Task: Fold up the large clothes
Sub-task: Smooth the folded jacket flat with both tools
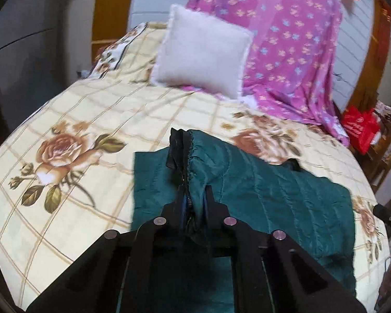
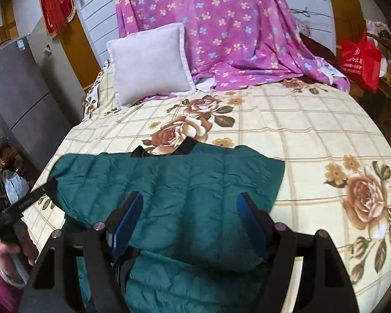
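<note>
A dark teal quilted jacket (image 1: 281,195) lies on the bed, partly folded, its black collar at the far edge. In the left wrist view my left gripper (image 1: 194,199) is shut on the jacket's zipper edge, and a ridge of fabric rises from the jaws. In the right wrist view that left gripper (image 2: 48,185) pinches the jacket's (image 2: 185,182) left corner, with a person's hand (image 2: 6,250) on its handle. My right gripper (image 2: 190,210) hovers open over the folded part of the jacket. Its blue pads (image 2: 127,216) stand wide apart with nothing gripped between them.
A cream checked bed sheet (image 2: 299,120) with rose prints covers the bed. A white pillow (image 2: 148,62) and a purple flowered cloth (image 2: 221,26) sit at the headboard. A red bag (image 2: 359,60) hangs at the right, a grey fridge (image 2: 18,91) stands at the left.
</note>
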Action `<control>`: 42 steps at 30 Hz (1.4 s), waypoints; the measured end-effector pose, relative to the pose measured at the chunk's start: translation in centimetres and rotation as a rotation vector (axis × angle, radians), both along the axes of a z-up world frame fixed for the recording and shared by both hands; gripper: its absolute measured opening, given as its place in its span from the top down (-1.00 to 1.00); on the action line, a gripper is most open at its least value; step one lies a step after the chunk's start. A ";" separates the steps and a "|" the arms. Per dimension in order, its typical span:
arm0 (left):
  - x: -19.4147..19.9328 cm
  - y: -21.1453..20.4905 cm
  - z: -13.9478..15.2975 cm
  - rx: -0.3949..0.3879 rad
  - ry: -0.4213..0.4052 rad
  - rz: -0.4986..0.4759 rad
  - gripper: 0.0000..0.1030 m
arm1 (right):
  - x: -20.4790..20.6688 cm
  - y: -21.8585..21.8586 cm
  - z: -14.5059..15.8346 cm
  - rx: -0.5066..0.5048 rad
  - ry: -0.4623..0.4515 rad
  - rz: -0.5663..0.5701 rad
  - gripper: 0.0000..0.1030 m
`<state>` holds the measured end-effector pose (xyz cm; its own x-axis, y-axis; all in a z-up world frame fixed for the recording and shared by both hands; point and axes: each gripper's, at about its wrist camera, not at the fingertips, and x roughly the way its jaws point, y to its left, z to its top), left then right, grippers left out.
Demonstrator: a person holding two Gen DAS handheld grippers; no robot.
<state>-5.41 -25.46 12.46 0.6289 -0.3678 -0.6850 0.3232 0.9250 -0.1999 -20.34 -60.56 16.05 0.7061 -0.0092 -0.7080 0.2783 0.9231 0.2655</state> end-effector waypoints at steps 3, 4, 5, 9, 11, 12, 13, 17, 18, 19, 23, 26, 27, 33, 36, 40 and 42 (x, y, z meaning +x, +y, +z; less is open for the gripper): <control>1.3 0.8 -3.3 0.005 0.098 0.019 1.00 | 2.7 1.8 -2.6 0.001 0.046 0.035 -0.51; 1.4 1.0 -4.4 0.007 0.120 0.022 1.00 | 3.9 2.5 -3.9 -0.014 0.074 0.044 -0.51; 1.3 1.0 -5.1 0.010 0.127 0.020 1.00 | 4.7 3.0 -4.8 -0.028 0.093 0.049 -0.51; 0.8 1.1 -5.5 -0.001 0.112 0.009 1.00 | 7.4 5.6 -9.1 -0.176 0.201 0.064 -0.53; 1.0 1.4 -4.9 -0.008 0.113 0.012 0.88 | 7.7 6.5 -9.7 -0.235 0.214 0.060 -0.53; 1.0 1.6 -4.6 -0.004 0.105 0.018 0.83 | 7.7 6.6 -9.6 -0.238 0.218 0.056 -0.54; 0.9 1.8 -4.1 -0.002 0.091 0.025 0.73 | 7.6 6.6 -9.1 -0.236 0.217 0.053 -0.53; 0.2 2.0 -1.2 -0.019 0.004 0.031 0.43 | 6.3 6.4 -6.4 -0.217 0.153 0.031 -0.53; 0.1 1.5 -0.6 -0.019 -0.013 0.020 0.40 | 6.2 6.3 -5.9 -0.211 0.141 0.025 -0.53; 0.1 0.9 -0.3 -0.018 -0.020 0.011 0.38 | 6.1 6.2 -5.2 -0.197 0.126 0.019 -0.54; 0.4 -2.0 -1.2 0.009 -0.002 -0.029 0.38 | 7.0 6.3 -4.8 -0.146 0.111 0.011 -0.54; 1.1 -3.8 -3.5 0.052 0.046 -0.034 0.38 | 8.3 6.7 -5.8 -0.123 0.127 0.023 -0.54; 1.4 -4.1 -4.5 0.067 0.066 -0.025 0.38 | 8.7 6.9 -6.3 -0.118 0.133 0.029 -0.54; 1.3 -4.8 -7.2 0.125 0.030 -0.054 0.38 | 10.5 7.4 -9.8 -0.137 0.189 0.027 -0.65; 1.3 -5.0 -7.3 0.142 0.035 -0.063 0.38 | 10.6 6.9 -9.7 -0.099 0.200 0.027 -0.66; 1.7 -4.6 -7.4 0.120 0.064 -0.071 0.38 | 8.0 6.4 -7.1 -0.093 0.152 0.020 -0.66; 1.7 -4.5 -7.4 0.114 0.065 -0.075 0.38 | 6.4 5.8 -6.1 -0.123 0.132 0.004 -0.66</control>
